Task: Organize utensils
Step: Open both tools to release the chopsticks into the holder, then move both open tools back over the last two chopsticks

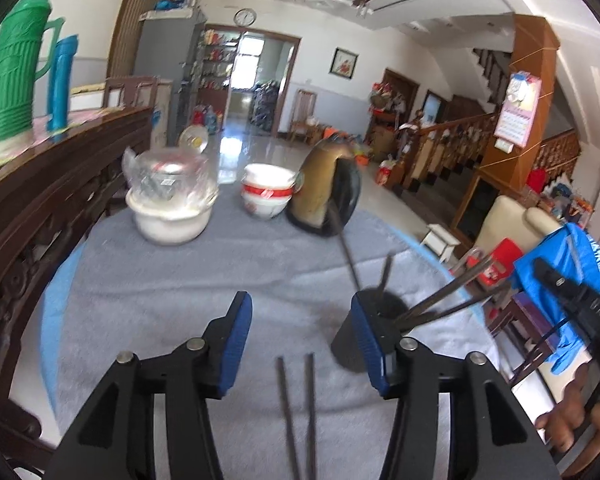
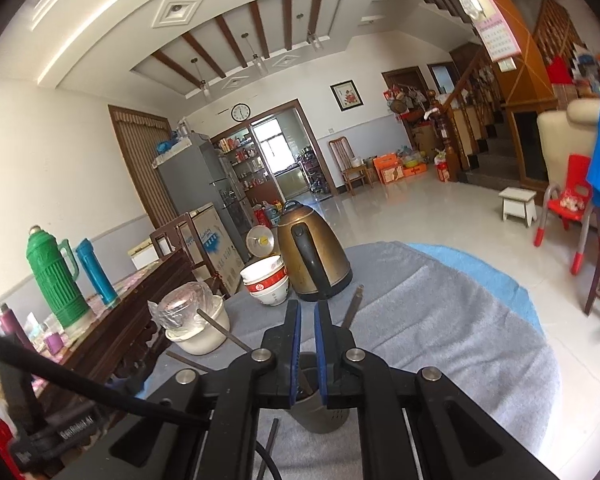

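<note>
- Below the left gripper (image 1: 300,344), in the left wrist view, two dark chopsticks (image 1: 296,408) are seen lying loose on the grey cloth (image 1: 172,280), side by side, their long axes running roughly along the line the gripper points, toward the camera.
- The left gripper's blue pads (image 1: 236,344) are held well apart with nothing clamped; the chopsticks' far ends lie in the gap's lower part, nearer the camera than the fingertips.
- A dark holder cup (image 1: 364,328) is seen just beside the right-hand pad, partly hidden by it, with several chopsticks already standing in it and leaning out to the right.
- A white pot (image 1: 172,216), stacked bowls (image 1: 268,196) and a brass kettle (image 1: 324,188) are seen further back on the cloth.
- Over the holder cup (image 2: 320,412), in the right wrist view, the right gripper (image 2: 307,344) is seen with its pads almost together; whether a thin stick is pinched between them cannot be told.
- One loose chopstick (image 2: 268,448) is seen on the cloth left of the cup, under the gripper body.
- The coming move is judged to turn on this: the loose pair lies nearer the left gripper, lengthwise to it, so a grasp across the sticks would likely call for reaching down and back, with the cup close on that gripper's right.
</note>
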The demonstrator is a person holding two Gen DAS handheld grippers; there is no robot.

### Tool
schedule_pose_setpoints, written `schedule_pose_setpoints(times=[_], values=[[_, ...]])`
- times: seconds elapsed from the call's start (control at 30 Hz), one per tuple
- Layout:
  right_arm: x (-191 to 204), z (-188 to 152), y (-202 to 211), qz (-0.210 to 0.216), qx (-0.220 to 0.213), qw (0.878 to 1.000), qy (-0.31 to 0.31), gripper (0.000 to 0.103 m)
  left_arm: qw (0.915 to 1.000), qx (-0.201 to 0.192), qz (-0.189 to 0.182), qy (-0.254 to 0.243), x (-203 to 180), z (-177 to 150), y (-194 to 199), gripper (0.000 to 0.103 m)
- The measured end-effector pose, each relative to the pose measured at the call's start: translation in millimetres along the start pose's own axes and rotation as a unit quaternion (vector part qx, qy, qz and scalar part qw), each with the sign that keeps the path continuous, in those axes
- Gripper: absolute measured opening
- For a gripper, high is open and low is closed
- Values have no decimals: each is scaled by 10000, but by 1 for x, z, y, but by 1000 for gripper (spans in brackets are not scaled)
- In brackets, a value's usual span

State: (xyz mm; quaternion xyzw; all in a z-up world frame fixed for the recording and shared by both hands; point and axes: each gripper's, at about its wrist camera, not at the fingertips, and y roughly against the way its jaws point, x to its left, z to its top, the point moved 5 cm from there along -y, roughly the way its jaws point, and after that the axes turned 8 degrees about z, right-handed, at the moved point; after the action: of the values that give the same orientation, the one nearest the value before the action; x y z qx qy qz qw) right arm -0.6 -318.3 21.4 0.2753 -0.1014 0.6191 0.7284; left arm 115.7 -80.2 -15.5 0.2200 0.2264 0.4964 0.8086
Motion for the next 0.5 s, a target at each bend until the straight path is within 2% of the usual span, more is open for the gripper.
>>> schedule_pose_setpoints(times=[0.13,0.23,0.4,0.5], values=[[-8,-8,10,89,-35,9999,-36,9,9992,182,326,-138,6,-17,1,58],[-13,-17,15,110,7,9999,-4,9,9966,232,665,-434,6,-29,4,62],[-28,-42,14,80,338,9994,-63,10,9912,264,1033,-784,3,-43,6,63],[-38,-60,10,51,631,9979,-165,10,9891,254,1114,-924,0,-48,9,64]])
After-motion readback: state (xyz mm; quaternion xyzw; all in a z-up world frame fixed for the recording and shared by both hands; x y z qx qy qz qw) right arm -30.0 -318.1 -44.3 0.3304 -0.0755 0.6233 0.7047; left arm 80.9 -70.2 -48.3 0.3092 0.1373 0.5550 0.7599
